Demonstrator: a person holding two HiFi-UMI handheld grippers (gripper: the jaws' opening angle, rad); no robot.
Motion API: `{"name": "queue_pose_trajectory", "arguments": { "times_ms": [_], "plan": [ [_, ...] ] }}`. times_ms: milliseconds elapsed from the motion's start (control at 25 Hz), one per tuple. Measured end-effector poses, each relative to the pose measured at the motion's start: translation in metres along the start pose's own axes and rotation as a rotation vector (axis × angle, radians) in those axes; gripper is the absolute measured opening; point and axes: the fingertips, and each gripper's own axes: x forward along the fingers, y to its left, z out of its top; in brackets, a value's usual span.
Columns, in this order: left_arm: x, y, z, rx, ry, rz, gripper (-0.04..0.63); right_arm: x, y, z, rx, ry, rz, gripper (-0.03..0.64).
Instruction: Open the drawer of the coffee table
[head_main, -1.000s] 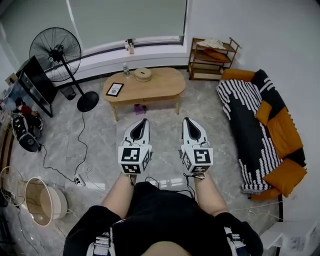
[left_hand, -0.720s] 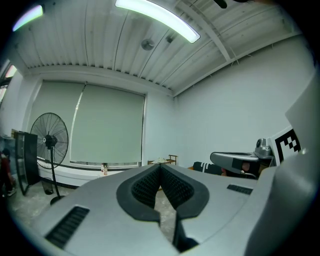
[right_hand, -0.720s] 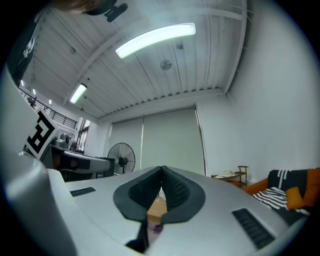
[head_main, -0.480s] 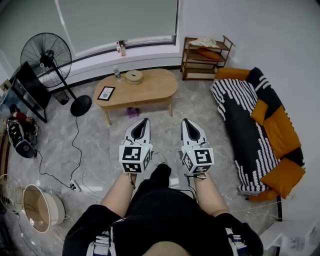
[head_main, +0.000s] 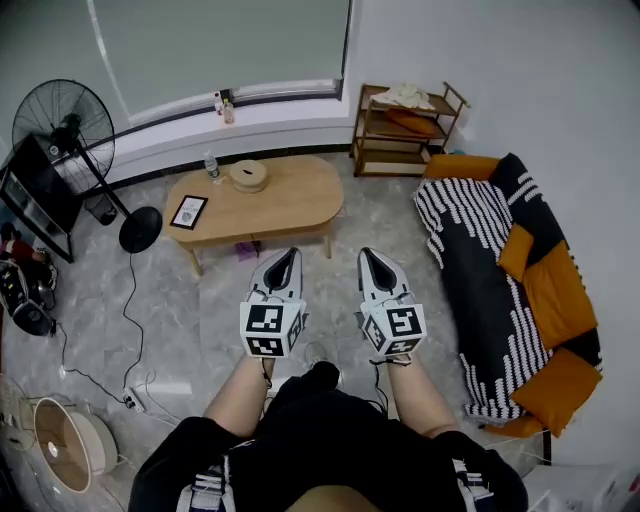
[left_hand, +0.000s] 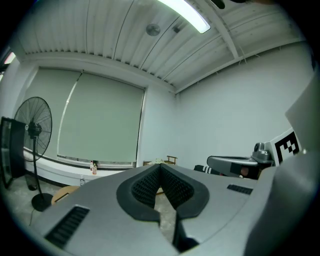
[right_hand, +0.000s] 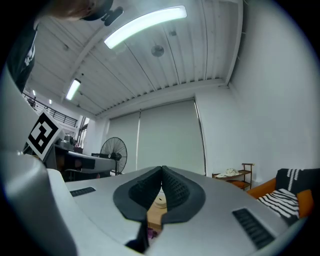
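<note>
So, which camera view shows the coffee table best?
The head view: the coffee table shows whole from above, top and legs. The left gripper view shows only a wooden edge at its lower left; the right gripper view shows only a narrow strip at its bottom middle.

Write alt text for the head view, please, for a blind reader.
A person holds the left claw and right claw, both shut and empty, side by side, pointing toward a wooden coffee table. A fan stands at left, a shelf beyond the table, a sofa at right.
</note>
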Motion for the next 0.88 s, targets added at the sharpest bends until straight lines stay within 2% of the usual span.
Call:
{"name": "queue_pose_trajectory", "arguments": {
  "times_ms": [120,240,440,720,880],
  "plan": [
    [0.064,0.024,0.012,-0.029,-0.008,0.008,0.020,0.059,-0.035,0.006,-0.013,-0.002,0.018,0.015],
    [0.119,0.051,0.018,-0.022,-0.004,0.037,0.020,0.113,-0.064,0.011,-0.018,-0.004,0.036,0.015],
    [0.188,0.089,0.016,-0.035,0.017,0.061,0.020,0.186,-0.097,-0.001,-0.021,0.032,0.052,0.015],
    [0.226,0.115,0.000,-0.112,0.053,0.073,0.020,0.230,-0.116,-0.018,-0.015,0.079,0.090,0.015],
    [0.225,0.122,-0.008,-0.063,0.077,0.131,0.020,0.245,-0.117,-0.034,-0.016,0.120,0.137,0.015]
  ]
}}
